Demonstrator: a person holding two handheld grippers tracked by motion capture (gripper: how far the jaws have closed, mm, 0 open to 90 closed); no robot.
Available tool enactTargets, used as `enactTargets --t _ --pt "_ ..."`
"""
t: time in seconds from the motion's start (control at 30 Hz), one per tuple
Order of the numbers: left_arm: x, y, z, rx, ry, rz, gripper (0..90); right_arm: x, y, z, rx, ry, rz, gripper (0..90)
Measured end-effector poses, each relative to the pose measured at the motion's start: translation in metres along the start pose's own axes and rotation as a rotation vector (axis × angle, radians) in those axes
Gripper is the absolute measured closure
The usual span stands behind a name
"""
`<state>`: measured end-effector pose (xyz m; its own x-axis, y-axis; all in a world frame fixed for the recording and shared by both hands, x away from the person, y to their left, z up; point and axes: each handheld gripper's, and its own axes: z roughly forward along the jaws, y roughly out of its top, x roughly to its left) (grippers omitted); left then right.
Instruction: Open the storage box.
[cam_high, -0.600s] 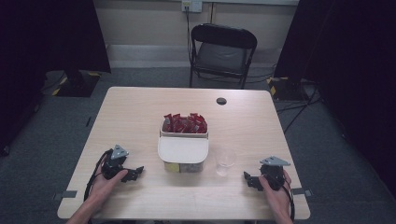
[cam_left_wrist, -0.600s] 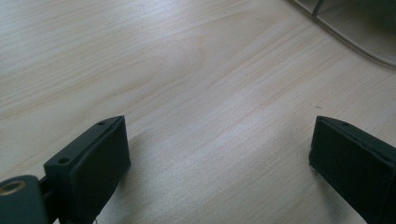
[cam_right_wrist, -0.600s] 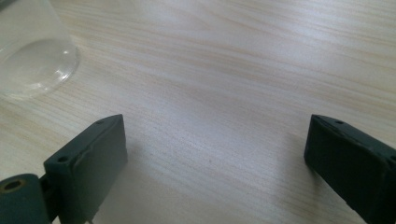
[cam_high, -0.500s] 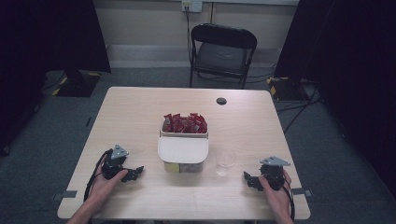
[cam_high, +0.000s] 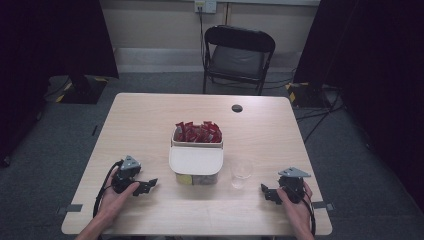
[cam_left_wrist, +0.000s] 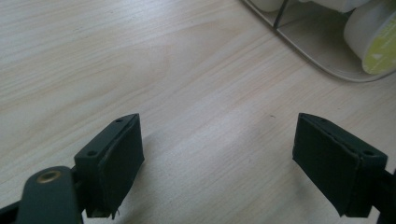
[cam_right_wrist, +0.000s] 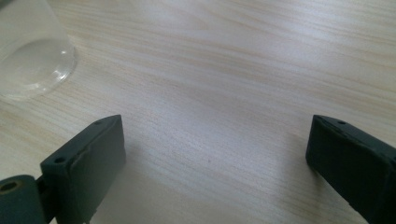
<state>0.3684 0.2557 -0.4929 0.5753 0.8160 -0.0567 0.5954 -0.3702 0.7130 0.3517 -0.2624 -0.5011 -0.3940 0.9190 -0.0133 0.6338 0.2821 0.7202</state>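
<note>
A white two-tier organiser (cam_high: 196, 160) stands at the table's middle, its back bin holding several red packets (cam_high: 198, 132) and its lower front shelf holding white round pods with a yellow-green lid (cam_left_wrist: 376, 39). A clear plastic cup (cam_high: 241, 172) stands just right of it, also seen at the upper left of the right gripper view as the cup (cam_right_wrist: 30, 51). My left gripper (cam_high: 146, 186) rests open on the wood at the front left, nothing between its jaws. My right gripper (cam_high: 267, 192) lies open at the front right, jaws wide apart and empty.
A small black round disc (cam_high: 237, 108) lies near the table's far edge. A black folding chair (cam_high: 235, 55) stands behind the table (cam_high: 140, 125). Cables and stand bases lie on the grey floor at both sides.
</note>
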Motion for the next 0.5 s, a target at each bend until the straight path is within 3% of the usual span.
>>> enactTargets --t 0.23,0.5 --pt "-0.009 0.006 -0.002 -0.038 -0.056 0.01 15.7 0.0 0.0 0.0 0.0 0.0 0.0 4.2" --pt "-0.018 0.011 -0.002 -0.056 -0.131 0.052 15.9 0.0 0.0 0.0 0.001 0.001 0.0 4.2"
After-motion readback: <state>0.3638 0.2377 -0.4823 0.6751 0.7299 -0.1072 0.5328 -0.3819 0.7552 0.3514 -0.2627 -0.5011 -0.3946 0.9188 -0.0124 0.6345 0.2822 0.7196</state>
